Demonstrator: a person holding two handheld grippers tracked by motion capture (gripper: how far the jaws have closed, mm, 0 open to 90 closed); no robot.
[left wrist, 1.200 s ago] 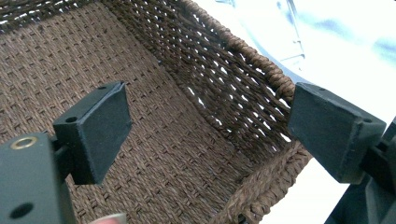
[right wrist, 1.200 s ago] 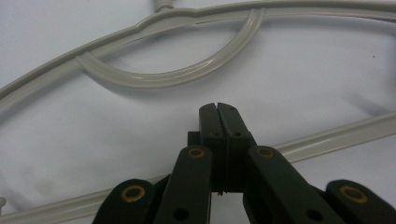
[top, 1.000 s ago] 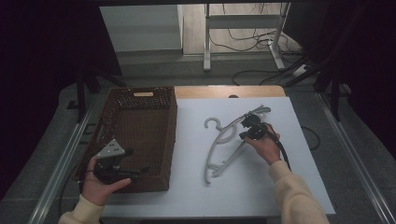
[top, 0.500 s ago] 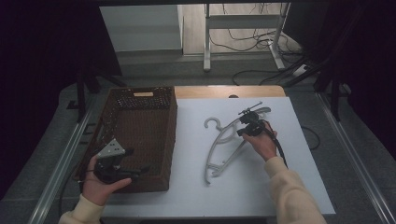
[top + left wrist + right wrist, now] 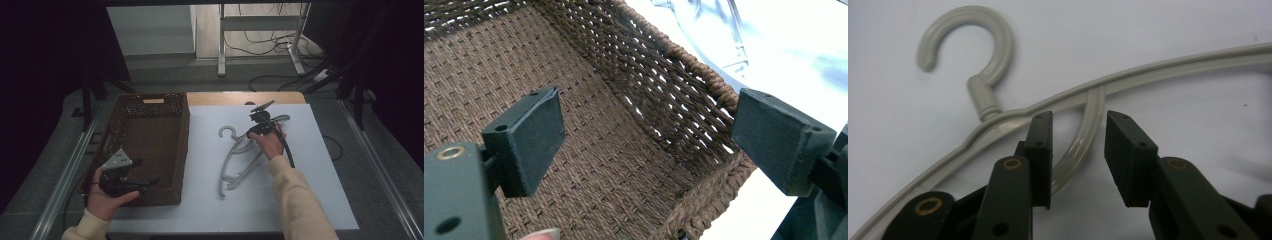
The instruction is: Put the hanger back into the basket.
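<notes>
The worktop [image 5: 310, 200] carries a wicker basket [image 5: 145, 145] along its left edge and a grey plastic hanger [image 5: 240, 160] lying flat near the middle, hook [image 5: 227, 132] toward the far edge.

The basket sits where it did a second ago, and the left tool [image 5: 142, 182] has not shifted: it hovers over the basket's near right corner with its jaws spread wide and nothing between them, the woven floor [image 5: 589, 165] showing through the gap.

The change is on the right. The right tool [image 5: 252, 131] has slid a little along the hanger toward the hook, and its jaws, pressed together a second ago, have just been opening. In the right gripper view they stand slightly apart, straddling the curved inner bar [image 5: 1083, 145] just below the neck, with neither pad pressing on it.

The hanger itself lies as it did before. So this reads as the start of a pick: the tool is lined up on the bar, and closing on it is likely the next step before carrying the hanger to the basket.
</notes>
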